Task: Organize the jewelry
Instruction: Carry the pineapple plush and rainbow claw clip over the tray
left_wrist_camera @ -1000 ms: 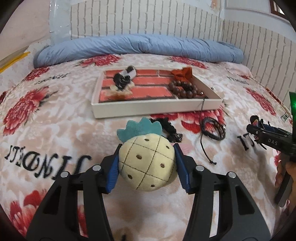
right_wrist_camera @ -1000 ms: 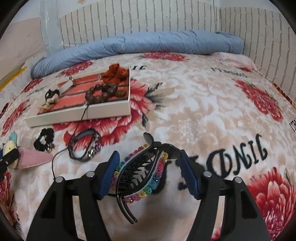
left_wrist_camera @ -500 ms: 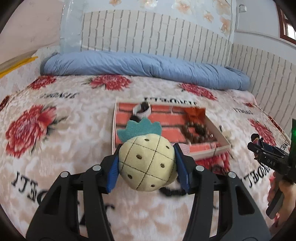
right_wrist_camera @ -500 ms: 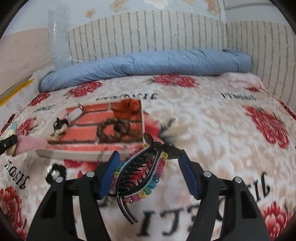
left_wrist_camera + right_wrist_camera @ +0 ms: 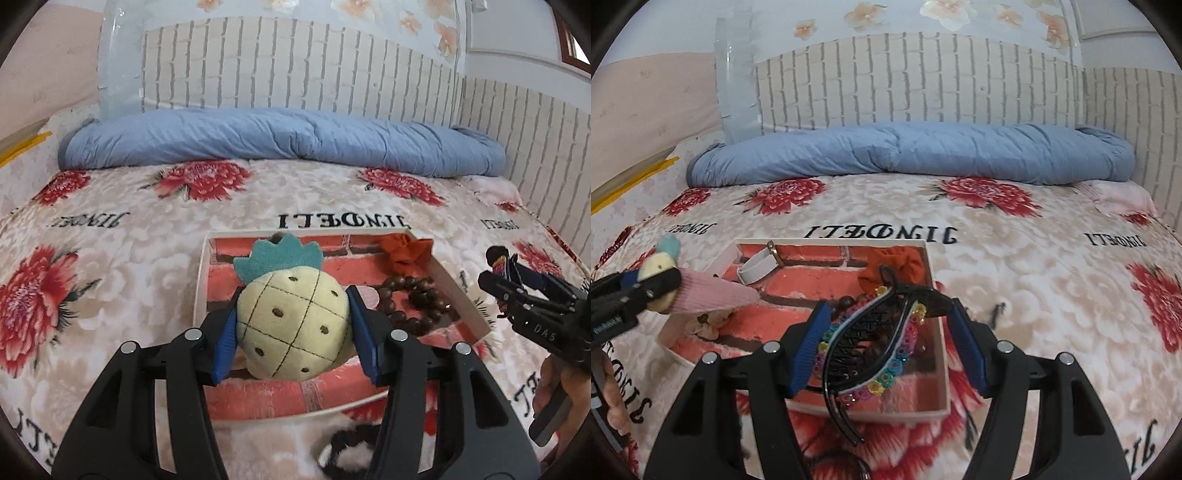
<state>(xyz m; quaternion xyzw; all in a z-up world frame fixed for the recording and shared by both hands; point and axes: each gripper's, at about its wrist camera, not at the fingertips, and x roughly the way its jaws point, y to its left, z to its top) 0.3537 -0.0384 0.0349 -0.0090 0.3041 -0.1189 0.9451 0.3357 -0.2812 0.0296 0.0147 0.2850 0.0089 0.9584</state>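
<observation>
Step in hand, I judge: carrying two pieces to the tray for drop-off. My left gripper (image 5: 293,334) is clamped on the pineapple plush (image 5: 293,328), centre of the left-wrist frame, held over the tray (image 5: 201,280); its pink tail end shows at left of the right-wrist frame. My right gripper (image 5: 886,347) is clamped on the beaded claw clip (image 5: 866,350), lower centre of the right-wrist frame, over the tray's near right corner. Already in the tray: wooden bead bracelet (image 5: 410,302), orange scrunchie (image 5: 404,251), white band (image 5: 757,267). Black pieces (image 5: 347,443) lie outside, bottom of frame. Next, prob.: lower both w/o hitting the beads, find bare floor, then part the jaws.
</observation>
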